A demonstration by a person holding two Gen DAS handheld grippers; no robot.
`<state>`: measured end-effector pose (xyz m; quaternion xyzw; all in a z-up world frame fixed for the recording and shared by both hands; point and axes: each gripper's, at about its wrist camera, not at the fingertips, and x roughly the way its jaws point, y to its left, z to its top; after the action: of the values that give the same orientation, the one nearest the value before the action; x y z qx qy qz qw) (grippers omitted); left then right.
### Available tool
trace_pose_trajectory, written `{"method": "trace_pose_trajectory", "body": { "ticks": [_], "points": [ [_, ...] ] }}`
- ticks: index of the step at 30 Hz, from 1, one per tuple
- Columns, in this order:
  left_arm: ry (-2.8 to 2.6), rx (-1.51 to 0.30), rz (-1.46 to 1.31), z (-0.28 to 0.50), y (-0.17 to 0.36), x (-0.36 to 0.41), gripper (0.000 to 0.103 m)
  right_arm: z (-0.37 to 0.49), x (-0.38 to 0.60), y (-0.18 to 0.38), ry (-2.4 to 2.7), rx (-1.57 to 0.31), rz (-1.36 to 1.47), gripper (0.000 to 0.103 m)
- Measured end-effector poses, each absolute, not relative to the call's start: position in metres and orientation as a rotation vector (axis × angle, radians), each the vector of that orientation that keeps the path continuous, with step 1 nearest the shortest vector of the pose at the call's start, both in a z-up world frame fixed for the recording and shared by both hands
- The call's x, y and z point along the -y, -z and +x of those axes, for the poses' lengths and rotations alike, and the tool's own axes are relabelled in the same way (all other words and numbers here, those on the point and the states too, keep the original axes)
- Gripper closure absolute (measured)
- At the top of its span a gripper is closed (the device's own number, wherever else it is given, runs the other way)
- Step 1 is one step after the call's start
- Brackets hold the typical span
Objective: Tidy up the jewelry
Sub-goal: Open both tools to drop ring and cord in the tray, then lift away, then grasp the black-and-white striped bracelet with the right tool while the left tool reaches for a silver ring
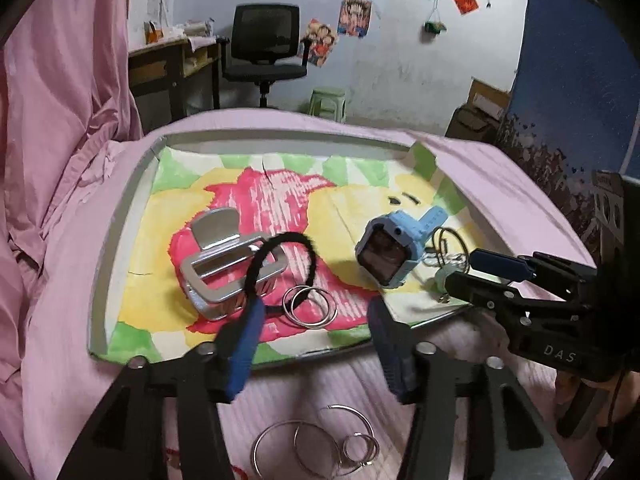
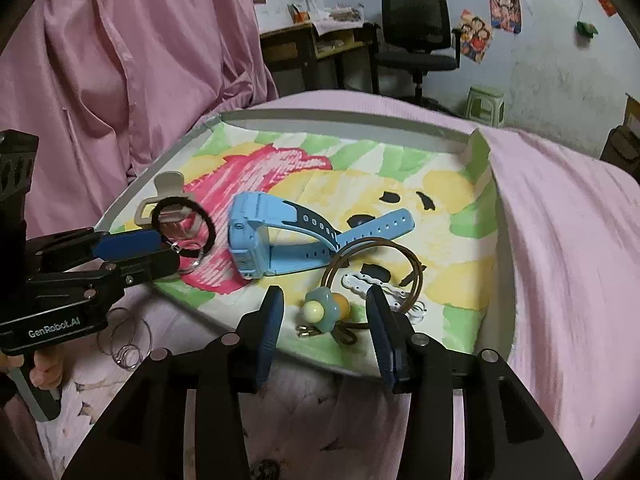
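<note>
A shallow grey tray [image 1: 120,216] lined with a colourful drawing lies on the pink bed. In it are a silver hair claw [image 1: 224,264], a black hair tie [image 1: 280,264], two silver rings [image 1: 310,306], a blue watch [image 1: 396,248] and a brown cord with a flower charm [image 2: 326,308]. My left gripper [image 1: 316,344] is open at the tray's near edge; the hair tie hangs on its left finger [image 1: 244,348]. Several silver hoops [image 1: 320,444] lie on the bed below it. My right gripper [image 2: 326,332] is open around the flower charm, at the tray's near edge.
Pink curtains [image 1: 60,80] hang at the left. Beyond the bed stand a black office chair [image 1: 266,40], a wooden desk [image 1: 172,64] and a green stool [image 1: 328,100]. A dark blue cloth [image 1: 572,80] is at the right.
</note>
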<state>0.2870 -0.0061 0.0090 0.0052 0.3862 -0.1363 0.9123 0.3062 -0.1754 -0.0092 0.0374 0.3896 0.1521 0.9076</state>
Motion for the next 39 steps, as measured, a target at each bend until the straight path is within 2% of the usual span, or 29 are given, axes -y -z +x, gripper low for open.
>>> {"method": "trace_pose_trajectory", "body": {
  "ticks": [1,3,6,11,13,15,19,29,39],
  "points": [
    [0.282,-0.779,0.005,0.283,-0.011,0.004,0.047,0.304,0.176,0.008,-0.311,-0.794,0.081,0.062],
    [0.278,-0.755,-0.007,0.277,-0.015,0.001,0.044,0.296,0.179,0.003,-0.298,-0.758,0.096,0.051],
    [0.265,-0.714,-0.028,0.267,-0.02,-0.004,0.033,0.281,0.185,-0.007,-0.28,-0.691,0.109,0.045],
    [0.235,-0.626,-0.048,0.243,-0.029,-0.012,0.013,0.254,0.192,-0.02,-0.254,-0.576,0.15,0.03],
    [0.213,-0.591,-0.051,0.233,-0.032,-0.014,0.005,0.242,0.195,-0.024,-0.24,-0.534,0.175,0.02],
    [0.194,-0.547,-0.055,0.22,-0.035,-0.016,0.003,0.234,0.197,-0.026,-0.232,-0.507,0.186,0.01],
    [0.167,-0.482,-0.062,0.202,-0.039,-0.019,0.001,0.22,0.2,-0.029,-0.21,-0.463,0.201,0.001],
    [0.154,-0.395,-0.063,0.163,-0.044,-0.023,0.0,0.177,0.203,-0.037,-0.15,-0.348,0.182,0.001],
    [0.137,-0.41,-0.069,0.14,-0.033,-0.034,0.0,0.142,0.196,-0.043,-0.123,-0.296,0.104,0.001]
  ]
}}
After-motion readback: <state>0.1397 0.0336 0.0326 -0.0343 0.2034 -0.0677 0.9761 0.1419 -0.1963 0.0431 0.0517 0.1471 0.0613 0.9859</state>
